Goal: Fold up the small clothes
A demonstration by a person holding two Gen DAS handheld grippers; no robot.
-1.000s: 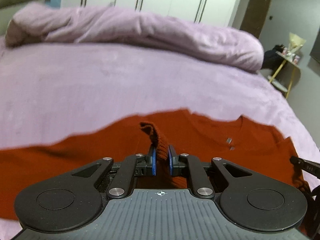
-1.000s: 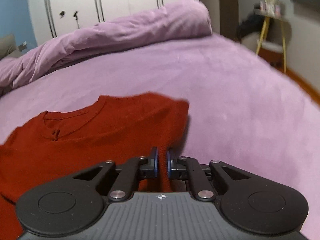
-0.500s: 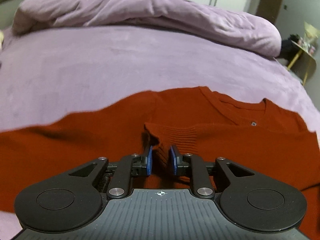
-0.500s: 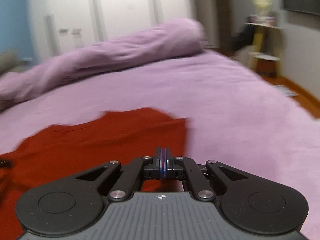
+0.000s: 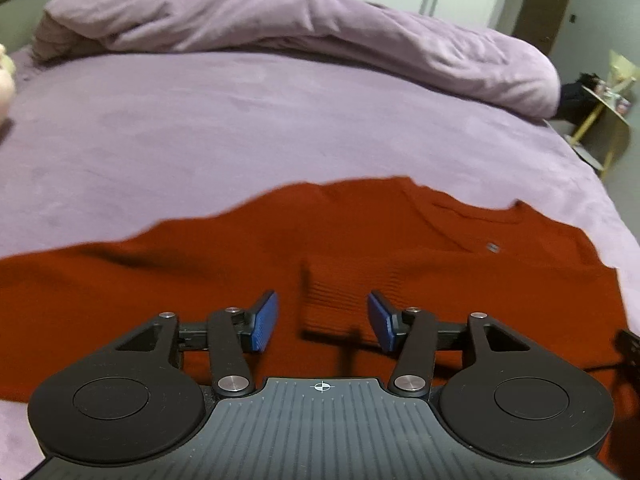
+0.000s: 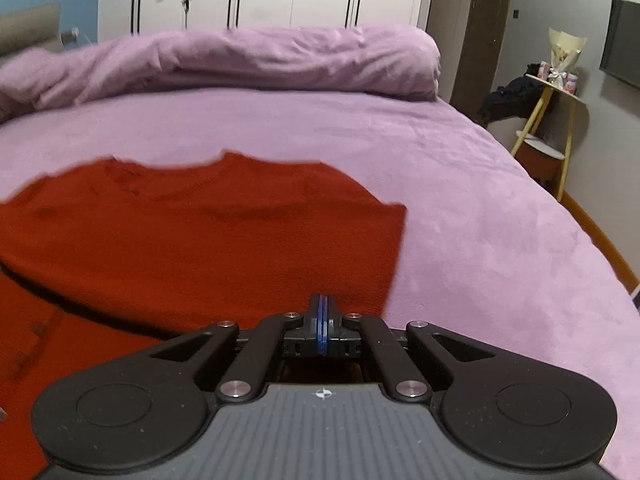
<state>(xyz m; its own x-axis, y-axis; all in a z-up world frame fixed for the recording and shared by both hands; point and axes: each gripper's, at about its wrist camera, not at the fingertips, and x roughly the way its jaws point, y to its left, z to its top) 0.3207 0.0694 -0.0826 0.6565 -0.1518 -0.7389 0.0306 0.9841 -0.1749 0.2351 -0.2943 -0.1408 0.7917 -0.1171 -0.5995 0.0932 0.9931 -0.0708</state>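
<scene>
While jaws opening, sweater cuff point(image 5: 340, 300) lies between, untouched.

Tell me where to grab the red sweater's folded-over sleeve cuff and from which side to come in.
Take the ribbed cuff at its near end edge, coming from the camera side with the left gripper, probably low along the cloth. The cuff lies flat on the red sweater, so only that free edge offers a single layer to pinch. The gripper's jaws are opening, with the cuff lying loose between them.

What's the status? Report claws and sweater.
Left claw opening, cuff released. Right claw shut, empty. Red sweater flat on bed. Nothing in the way.
</scene>
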